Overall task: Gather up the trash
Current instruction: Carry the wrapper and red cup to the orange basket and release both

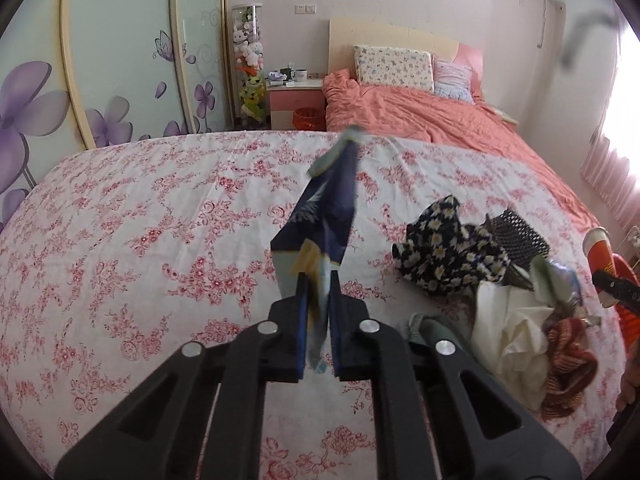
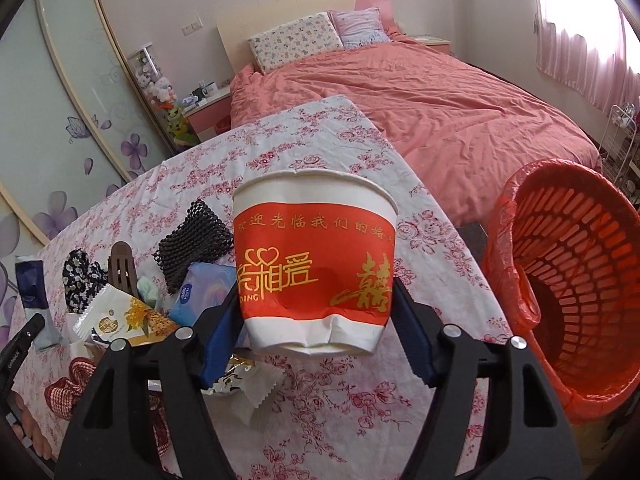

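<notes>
1. holding a dark blue wrapper [image 1: 326, 220] pinched tight in my left gripper [image 1: 318, 280], i had its jaws closed on the lower end, and the wrapper stood up and away from the fingers above the flowered tablecloth [image 1: 140, 220].
2. my right gripper [image 2: 316, 308] clamped a red and white paper cup [image 2: 314, 264] by its crumpled lower part, one blue pad on each side, the cup upright and lifted off the cloth.
3. just past the right edge of the table stood an orange basket [image 2: 576, 280] lined with a red bag [image 2: 506, 248], tilted toward me, well clear of the cup.
4. toward the near left part of the table, as the right wrist view showed it, more litter lay in a heap: a white and yellow snack packet [image 2: 124, 316], a blue tissue pack [image 2: 204, 288], a black mesh piece [image 2: 196, 236], a daisy-print cloth [image 2: 80, 276] and a brown clip [image 2: 122, 268].
5. a torn white wrapper [image 2: 252, 388] lay on the cloth right under my right gripper.
6. behind the table was a bed with a coral duvet [image 2: 440, 112] and two pillows at the headboard.
</notes>
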The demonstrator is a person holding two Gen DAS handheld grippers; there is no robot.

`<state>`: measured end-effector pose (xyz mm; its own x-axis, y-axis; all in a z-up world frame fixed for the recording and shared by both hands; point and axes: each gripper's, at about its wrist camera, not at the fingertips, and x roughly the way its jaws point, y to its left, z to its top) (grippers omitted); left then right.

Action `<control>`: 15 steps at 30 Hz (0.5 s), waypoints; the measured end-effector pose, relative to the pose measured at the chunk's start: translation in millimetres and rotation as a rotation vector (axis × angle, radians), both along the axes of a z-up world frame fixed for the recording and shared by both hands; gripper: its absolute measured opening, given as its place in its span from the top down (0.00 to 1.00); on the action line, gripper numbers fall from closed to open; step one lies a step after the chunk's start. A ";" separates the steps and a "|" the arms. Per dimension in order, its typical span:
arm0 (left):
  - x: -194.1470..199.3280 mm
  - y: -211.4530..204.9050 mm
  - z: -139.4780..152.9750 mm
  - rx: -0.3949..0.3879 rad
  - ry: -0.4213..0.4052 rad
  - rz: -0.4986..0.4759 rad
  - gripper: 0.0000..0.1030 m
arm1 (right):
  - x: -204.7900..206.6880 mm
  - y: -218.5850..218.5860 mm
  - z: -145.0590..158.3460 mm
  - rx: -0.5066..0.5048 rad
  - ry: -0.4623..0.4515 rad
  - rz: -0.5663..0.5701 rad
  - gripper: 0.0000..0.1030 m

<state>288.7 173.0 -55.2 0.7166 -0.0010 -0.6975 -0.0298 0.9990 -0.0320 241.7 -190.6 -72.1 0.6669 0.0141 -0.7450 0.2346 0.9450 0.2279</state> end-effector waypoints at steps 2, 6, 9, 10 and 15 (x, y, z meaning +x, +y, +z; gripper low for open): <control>-3.7 1.7 6.2 -0.009 -0.009 -0.004 0.93 | -2.1 -0.5 3.3 0.000 -0.009 0.000 0.32; -12.0 0.6 19.0 -0.009 -0.028 -0.012 0.93 | -9.6 -0.8 12.6 -0.006 -0.028 0.004 0.32; -18.8 -5.2 30.1 -0.005 -0.044 -0.024 0.93 | -17.5 -1.6 21.4 -0.011 -0.047 0.007 0.32; -22.2 -9.3 34.8 -0.006 -0.049 -0.032 0.93 | -20.1 -2.3 24.0 -0.011 -0.052 0.007 0.32; -34.4 -34.4 52.7 -0.012 -0.066 -0.088 0.93 | -37.7 -10.0 39.9 -0.013 -0.087 -0.001 0.32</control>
<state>254.3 138.7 -2.6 0.7576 -0.0735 -0.6486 0.0604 0.9973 -0.0425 203.9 -200.6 -32.2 0.7290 0.0038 -0.6845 0.2157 0.9477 0.2351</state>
